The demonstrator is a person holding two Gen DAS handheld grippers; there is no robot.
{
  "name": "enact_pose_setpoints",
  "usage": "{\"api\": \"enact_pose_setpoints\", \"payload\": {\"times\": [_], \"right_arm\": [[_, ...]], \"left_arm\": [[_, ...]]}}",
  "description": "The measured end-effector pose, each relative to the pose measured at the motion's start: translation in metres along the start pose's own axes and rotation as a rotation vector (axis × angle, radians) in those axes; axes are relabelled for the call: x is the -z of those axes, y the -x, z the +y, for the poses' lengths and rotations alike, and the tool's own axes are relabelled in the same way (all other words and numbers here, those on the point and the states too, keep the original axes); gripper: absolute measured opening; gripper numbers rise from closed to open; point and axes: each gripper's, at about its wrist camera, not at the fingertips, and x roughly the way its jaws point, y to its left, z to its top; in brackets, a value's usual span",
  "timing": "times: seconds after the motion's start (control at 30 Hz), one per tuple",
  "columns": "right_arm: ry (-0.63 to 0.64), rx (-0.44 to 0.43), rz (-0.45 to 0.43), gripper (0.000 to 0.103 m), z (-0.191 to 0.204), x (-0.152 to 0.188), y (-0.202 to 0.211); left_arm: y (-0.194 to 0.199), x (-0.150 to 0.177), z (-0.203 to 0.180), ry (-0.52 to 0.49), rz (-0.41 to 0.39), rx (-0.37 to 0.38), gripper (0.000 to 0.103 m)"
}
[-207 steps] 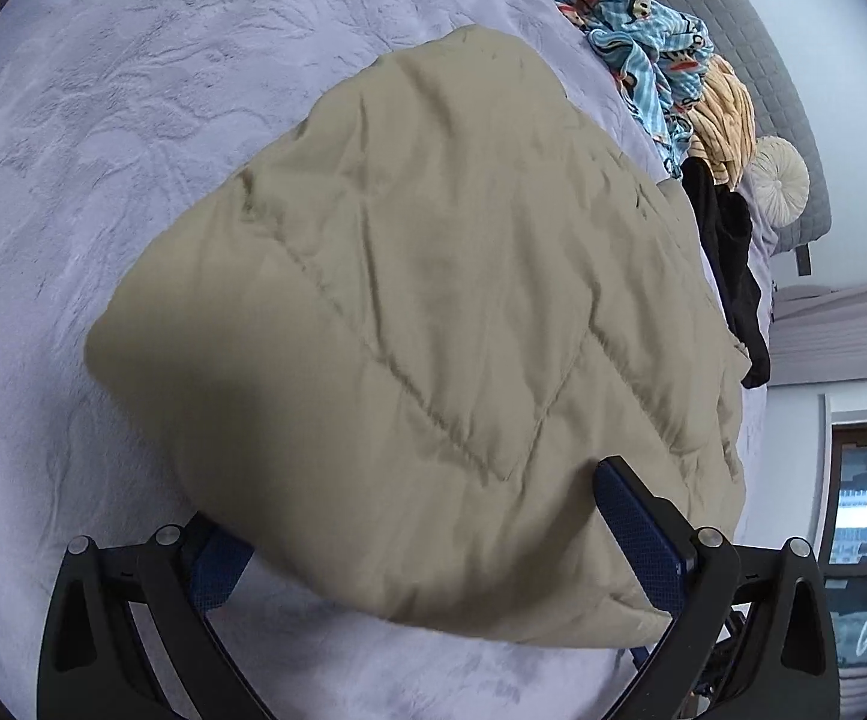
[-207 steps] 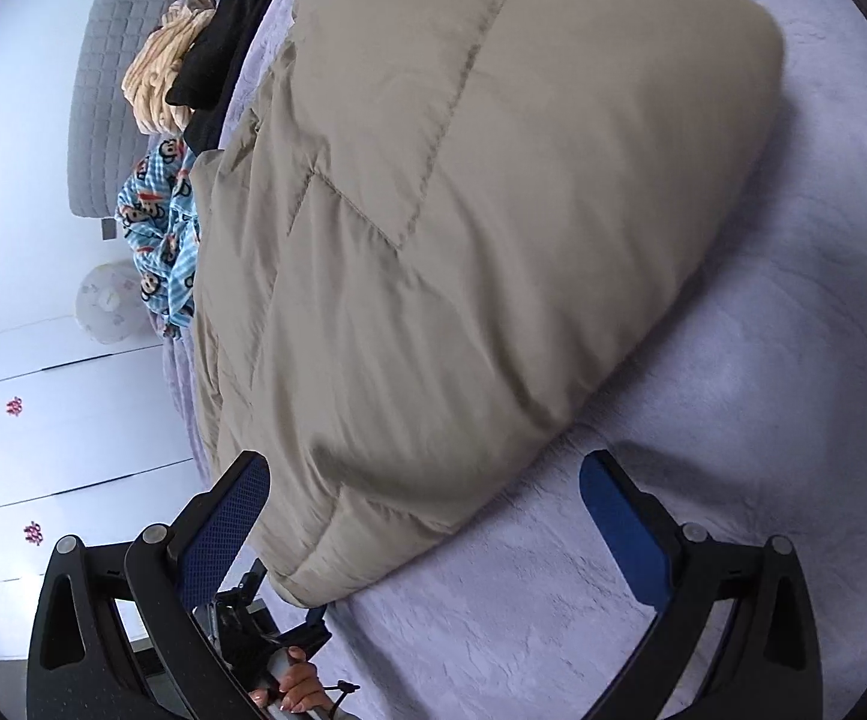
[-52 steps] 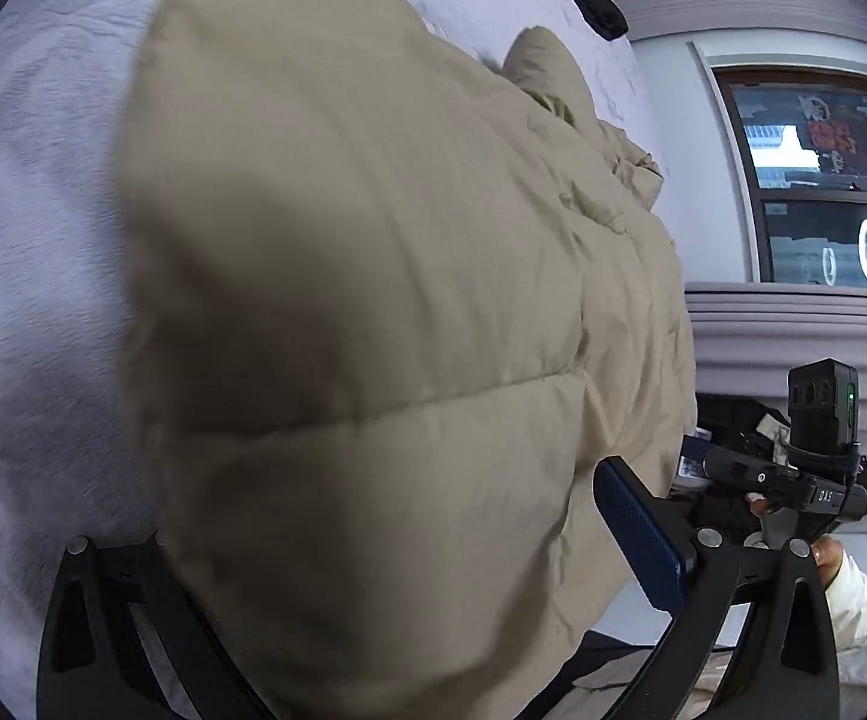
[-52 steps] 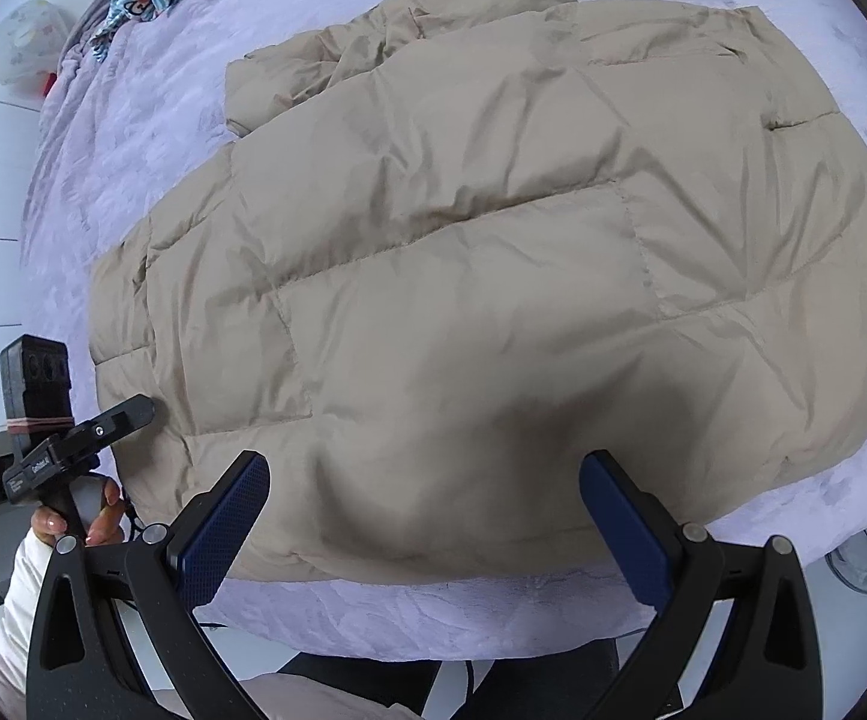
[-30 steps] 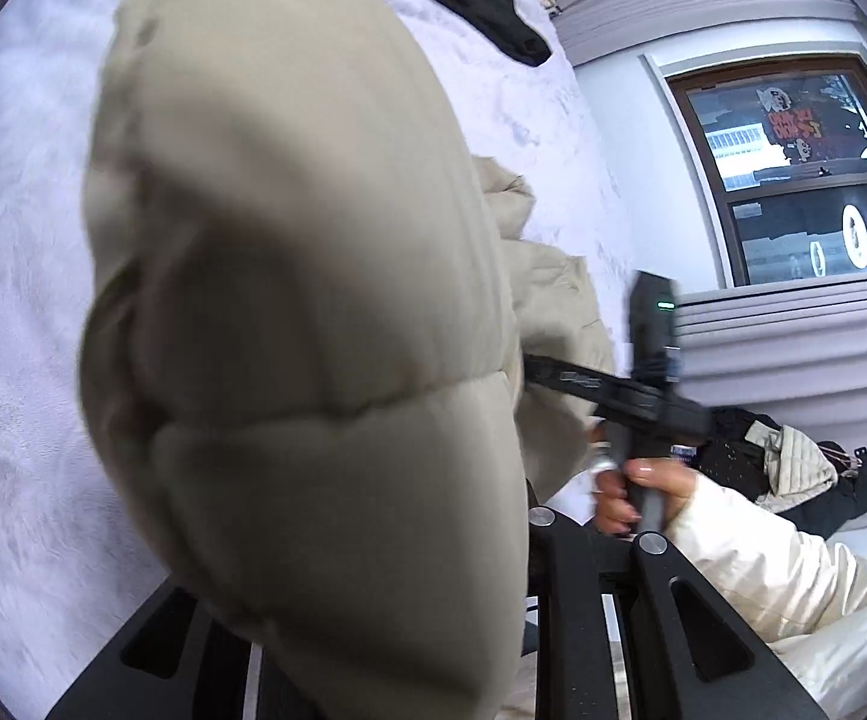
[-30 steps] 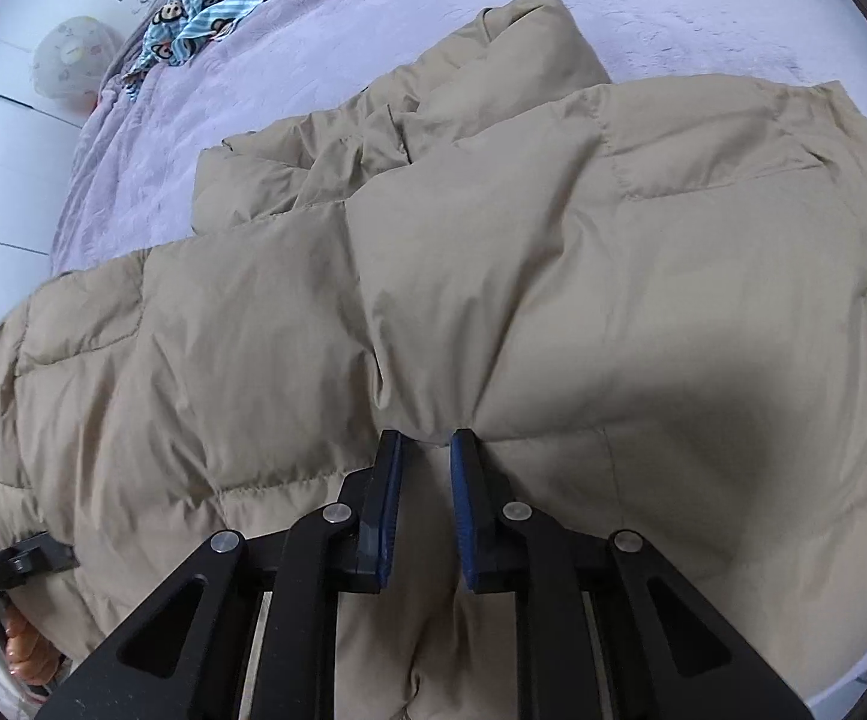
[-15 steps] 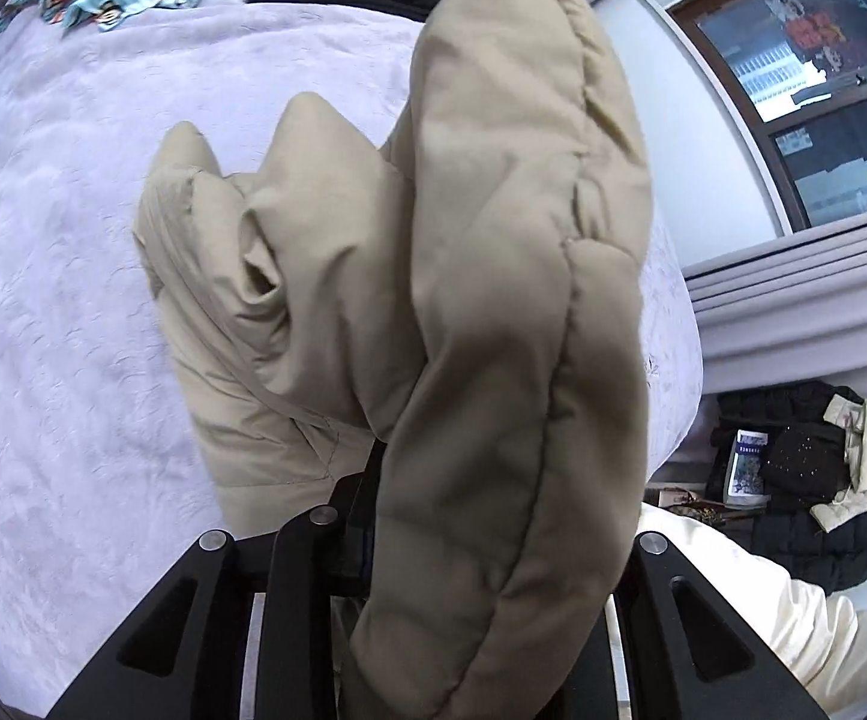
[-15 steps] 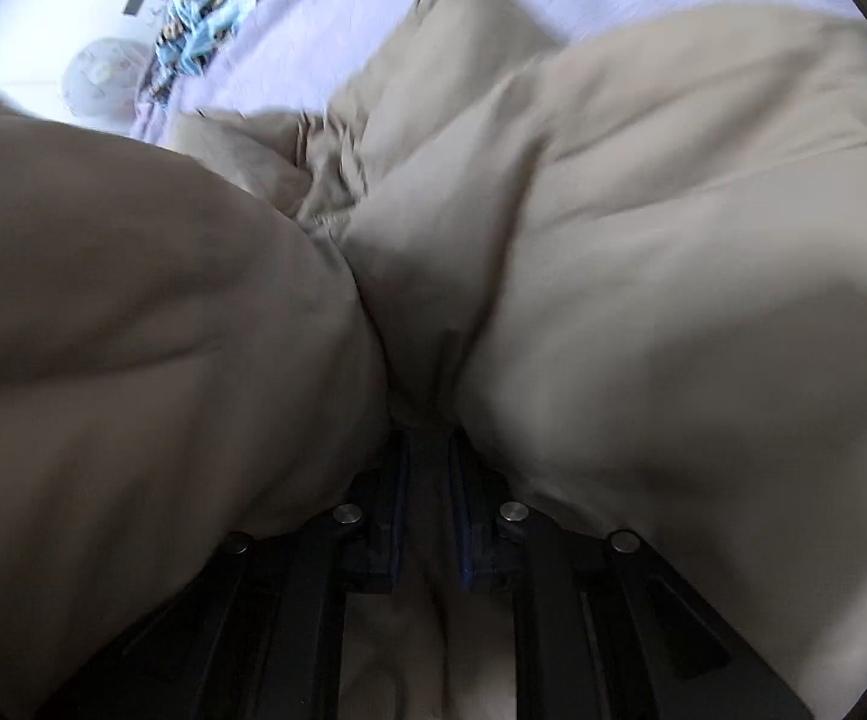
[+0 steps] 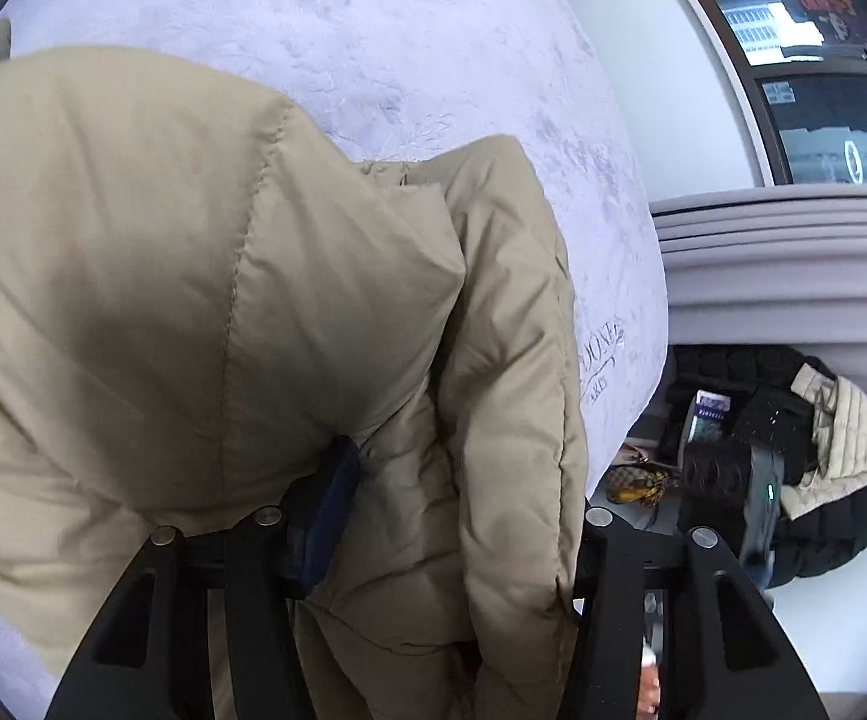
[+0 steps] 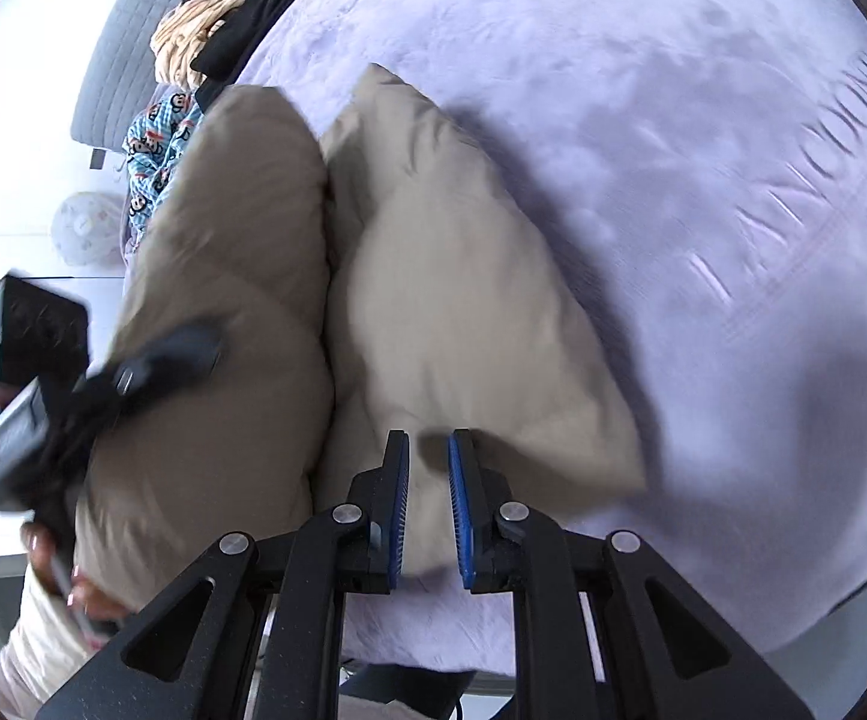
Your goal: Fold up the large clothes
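The beige puffer jacket (image 9: 205, 300) is a thick quilted garment with stitched seams between its padded panels, matte tan all over, and it fills the left and centre of the left wrist view in bulging folds. In the right wrist view the same jacket (image 10: 421, 312) lies bunched into two fat lobes at the centre left of the frame, resting on the lavender bedspread (image 10: 643, 120) with a dark crease between them. The left gripper (image 9: 433, 516) is clenched on a fold of the jacket: one blue pad shows at lower centre, pressed into the cloth, while the other finger is buried under the fabric. The right gripper (image 10: 428, 504) has its blue pads drawn close with a narrow gap, poised at the jacket's near edge at lower centre; whether cloth is pinched between them I cannot tell. Embossed lettering (image 9: 601, 342) on the bedspread at centre right of the left wrist view reads partly "DONN", the rest hidden. Larger blurred letters (image 10: 823, 138) cross the right side of the right wrist view.
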Motion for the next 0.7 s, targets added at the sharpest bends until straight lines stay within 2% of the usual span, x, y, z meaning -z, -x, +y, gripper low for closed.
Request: {"api": "enact_pose_setpoints", "payload": {"times": [0.03,0.07,0.13,0.17,0.27,0.43,0.5,0.53,0.6,0.63,0.67,0.7], "right_arm": [[0.012,-0.016,0.003,0.026,0.001,0.001,0.004],[0.031,-0.040,0.004,0.049,0.004,0.005,0.009],[0.102,-0.091,-0.019,0.079,0.010,0.011,0.028],[0.148,-0.109,-0.022,0.080,0.018,0.014,0.032],[0.273,-0.136,-0.006,0.080,0.049,0.022,0.035],[0.368,-0.133,0.053,0.080,0.088,0.034,0.003],[0.388,-0.071,0.055,0.080,0.097,0.037,-0.011],[0.393,0.005,0.041,0.080,0.099,0.036,-0.018],[0.372,0.140,-0.005,0.067,0.096,0.029,-0.024],[0.334,0.127,-0.017,0.041,0.088,0.025,-0.022],[0.282,0.111,-0.031,0.024,0.079,0.020,-0.018],[0.250,0.105,-0.047,0.023,0.071,0.018,-0.013]], "left_arm": [[-0.002,0.001,0.002,0.012,0.000,0.005,0.054],[-0.004,-0.002,0.002,0.022,0.002,0.004,0.054],[-0.010,-0.005,0.003,0.019,0.010,-0.012,0.054],[-0.018,-0.006,0.006,0.011,0.015,-0.023,0.054],[-0.025,-0.008,0.002,-0.026,0.031,-0.061,0.054],[-0.019,-0.019,-0.013,-0.095,0.023,-0.097,0.054],[-0.011,-0.029,-0.014,-0.120,-0.005,-0.095,0.054],[-0.003,-0.031,-0.017,-0.136,-0.029,-0.096,0.054],[0.019,-0.032,-0.020,-0.170,-0.109,-0.134,0.054],[0.034,-0.032,-0.018,-0.185,-0.164,-0.176,0.054],[0.049,-0.030,-0.013,-0.194,-0.211,-0.216,0.054],[0.062,-0.028,-0.006,-0.197,-0.258,-0.261,0.054]]}}
